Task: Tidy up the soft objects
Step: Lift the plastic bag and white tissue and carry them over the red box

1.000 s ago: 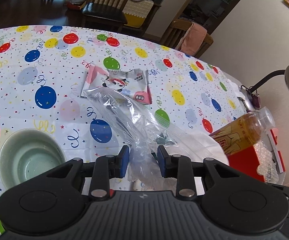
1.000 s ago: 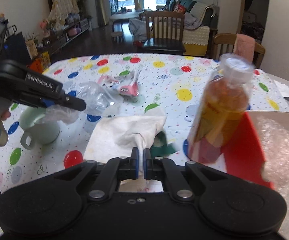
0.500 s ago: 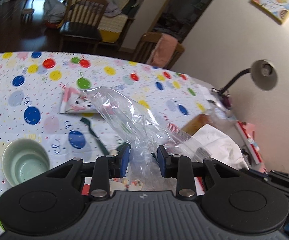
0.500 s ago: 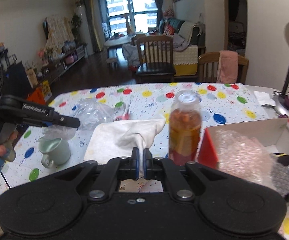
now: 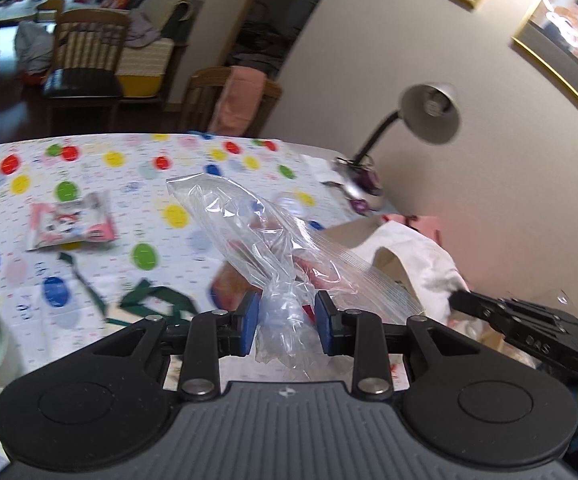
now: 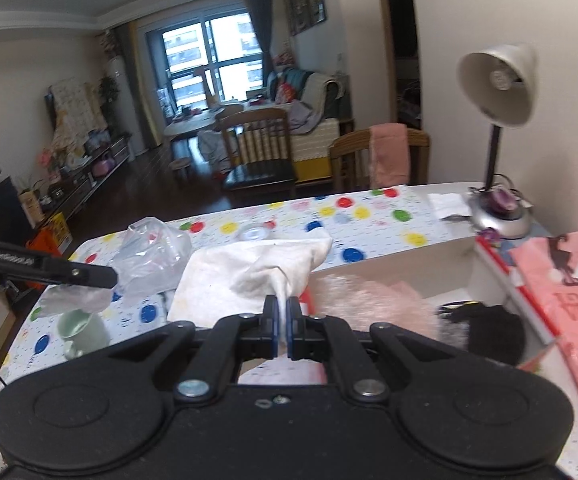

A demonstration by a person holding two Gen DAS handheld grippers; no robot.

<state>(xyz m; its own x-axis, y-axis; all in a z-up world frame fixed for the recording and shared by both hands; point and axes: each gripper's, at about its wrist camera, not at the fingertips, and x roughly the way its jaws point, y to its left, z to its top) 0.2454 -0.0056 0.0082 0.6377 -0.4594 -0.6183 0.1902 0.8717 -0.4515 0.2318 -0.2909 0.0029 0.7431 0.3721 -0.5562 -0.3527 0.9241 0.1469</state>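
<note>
Your left hand-held gripper [image 5: 285,322] pinches the gathered neck of the clear plastic bag [image 5: 265,236], its pads only partly closed around the bunch, so the bag hangs free above the worktop [image 5: 193,184] at frame centre. Your right hand-held gripper [image 6: 283,330] is pressed tight on a fold of the white cloth [image 6: 249,276], holding it raised just in front of the open box [image 6: 429,256] at right — likely the drop spot, already holding bubble wrap [image 6: 369,300] and something black [image 6: 485,330]. Watch the desk lamp [image 6: 497,88] at upper right; lower left, the green mug [image 6: 83,332] sits underneath — the pink packet [image 5: 71,226] waits at left.
</note>
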